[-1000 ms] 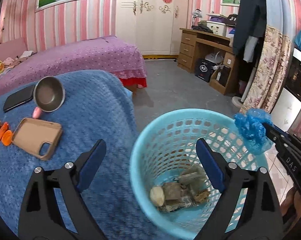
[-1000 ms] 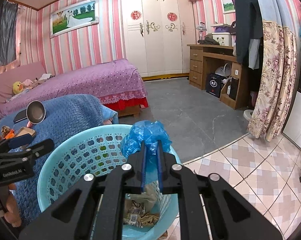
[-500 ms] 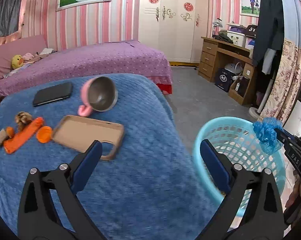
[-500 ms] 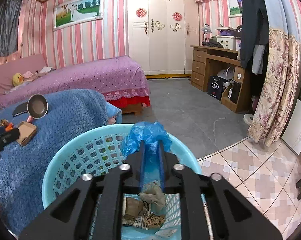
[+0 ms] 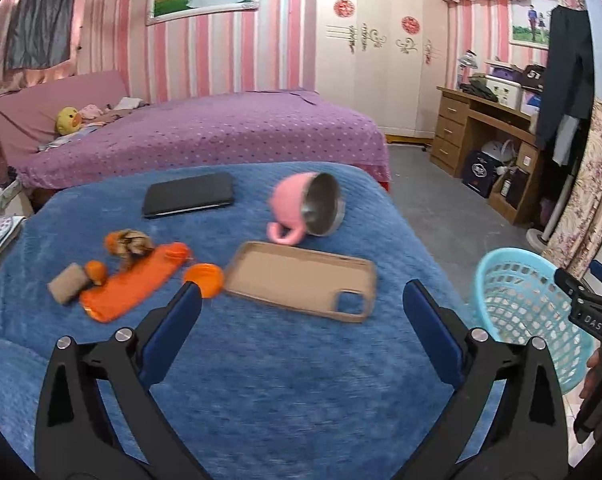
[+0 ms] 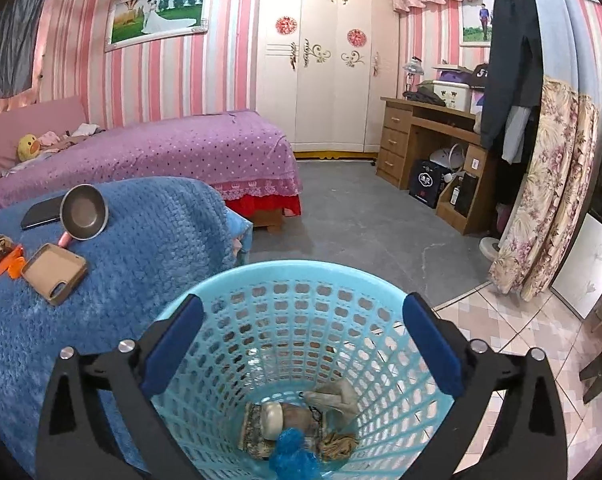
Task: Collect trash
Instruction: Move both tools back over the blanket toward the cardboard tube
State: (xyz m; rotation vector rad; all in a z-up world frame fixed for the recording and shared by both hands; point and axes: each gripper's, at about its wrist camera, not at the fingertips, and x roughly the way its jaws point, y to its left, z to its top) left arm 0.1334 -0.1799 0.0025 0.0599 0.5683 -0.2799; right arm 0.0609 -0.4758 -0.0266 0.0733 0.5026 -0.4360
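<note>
The right tool point(image 6: 301, 344) has let go: half a second ago its fingers were pinched on a crumpled blue bag above the basket point(image 6: 301, 276), and now they stand wide apart with nothing between them. The blue bag point(image 6: 293, 454) lies at the bottom of the basket among the other wrappers and scraps, so that piece of trash looks delivered. The right tool hangs over the basket's mouth, pointing down into it.

The left tool point(image 5: 301, 312) has swung away from the basket and now faces the blue-covered worktop point(image 5: 301, 380), fingers wide and empty. Ahead of it, toward the left edge, lie an orange wrapper point(image 5: 133, 284), an orange cap point(image 5: 203, 280) and a brown scrap point(image 5: 68, 289), probably the next trash. A phone case point(image 5: 301, 280) sits near the middle, a tipped pink cup point(image 5: 307, 210) behind it.
</note>
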